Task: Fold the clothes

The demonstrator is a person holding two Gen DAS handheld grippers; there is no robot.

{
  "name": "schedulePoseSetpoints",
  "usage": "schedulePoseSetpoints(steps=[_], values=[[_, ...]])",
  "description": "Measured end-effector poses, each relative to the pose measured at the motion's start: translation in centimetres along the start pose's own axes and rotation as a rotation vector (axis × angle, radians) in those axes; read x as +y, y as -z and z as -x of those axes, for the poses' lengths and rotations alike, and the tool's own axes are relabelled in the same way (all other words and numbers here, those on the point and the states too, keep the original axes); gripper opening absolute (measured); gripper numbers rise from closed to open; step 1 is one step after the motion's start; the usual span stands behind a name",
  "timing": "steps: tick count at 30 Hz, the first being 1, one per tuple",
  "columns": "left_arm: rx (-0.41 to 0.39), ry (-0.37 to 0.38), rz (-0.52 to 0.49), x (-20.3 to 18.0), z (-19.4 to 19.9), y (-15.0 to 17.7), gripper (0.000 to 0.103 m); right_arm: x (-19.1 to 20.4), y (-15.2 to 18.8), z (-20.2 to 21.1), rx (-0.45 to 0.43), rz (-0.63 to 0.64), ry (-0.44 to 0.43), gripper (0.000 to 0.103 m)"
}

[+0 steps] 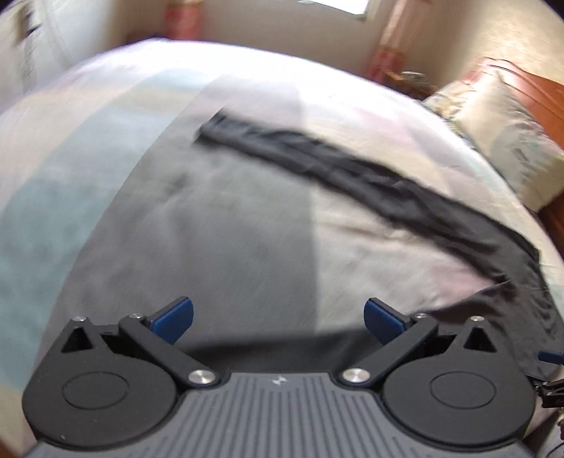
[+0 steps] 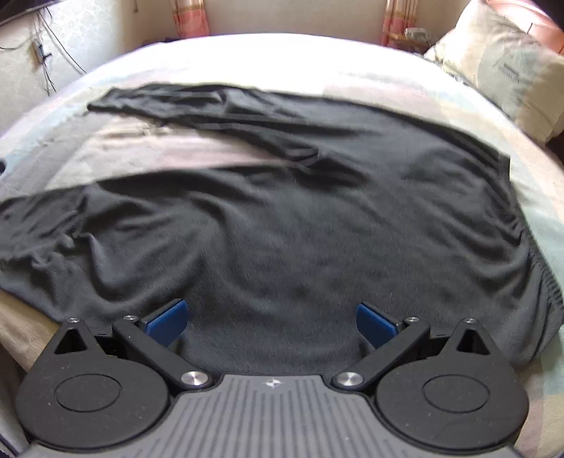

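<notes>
A dark grey long-sleeved garment (image 2: 299, 225) lies spread across the bed, its body in front of my right gripper (image 2: 271, 322). One sleeve (image 2: 197, 105) stretches away to the far left. In the left wrist view that sleeve (image 1: 317, 158) runs diagonally across the bedding, and the garment's body (image 1: 528, 289) sits at the right edge. My left gripper (image 1: 278, 320) hovers open over bare bedding, left of the garment. My right gripper is open above the garment's near part, nothing between its blue pads (image 2: 165, 320).
The bed (image 1: 105, 176) has pale blocks of blue, pink and grey. A pillow (image 2: 507, 67) lies at the far right by a wooden headboard (image 1: 528, 84). Curtains (image 2: 190, 17) and a wall stand behind the bed. Cables (image 2: 42, 53) hang on the left wall.
</notes>
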State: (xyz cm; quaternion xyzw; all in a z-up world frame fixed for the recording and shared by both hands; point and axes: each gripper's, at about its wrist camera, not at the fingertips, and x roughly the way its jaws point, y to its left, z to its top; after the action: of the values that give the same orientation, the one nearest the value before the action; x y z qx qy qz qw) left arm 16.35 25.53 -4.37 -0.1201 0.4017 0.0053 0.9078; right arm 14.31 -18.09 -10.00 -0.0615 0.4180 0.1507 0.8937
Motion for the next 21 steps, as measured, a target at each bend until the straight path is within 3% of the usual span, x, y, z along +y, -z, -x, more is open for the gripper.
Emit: schedulePoseSetpoints(steps=[3, 9, 17, 21], values=[[-0.017, 0.038, -0.051, -1.3, -0.6, -4.0, 0.102, 0.0, -0.6, 0.5, -0.039, 0.048, 0.02, 0.103], [-0.038, 0.039, -0.124, -3.3, -5.3, -12.7, 0.102, -0.9, -2.3, -0.4, -0.052, 0.126, 0.109, 0.103], [-0.044, -0.074, -0.252, -4.3, -18.3, -16.8, 0.102, -2.1, -3.4, -2.9, -0.029, 0.11, 0.144, 0.103], [-0.008, -0.107, -0.276, -3.5, -23.7, -16.1, 0.102, -2.2, -3.6, -3.9, -0.002, 0.077, 0.128, 0.103]])
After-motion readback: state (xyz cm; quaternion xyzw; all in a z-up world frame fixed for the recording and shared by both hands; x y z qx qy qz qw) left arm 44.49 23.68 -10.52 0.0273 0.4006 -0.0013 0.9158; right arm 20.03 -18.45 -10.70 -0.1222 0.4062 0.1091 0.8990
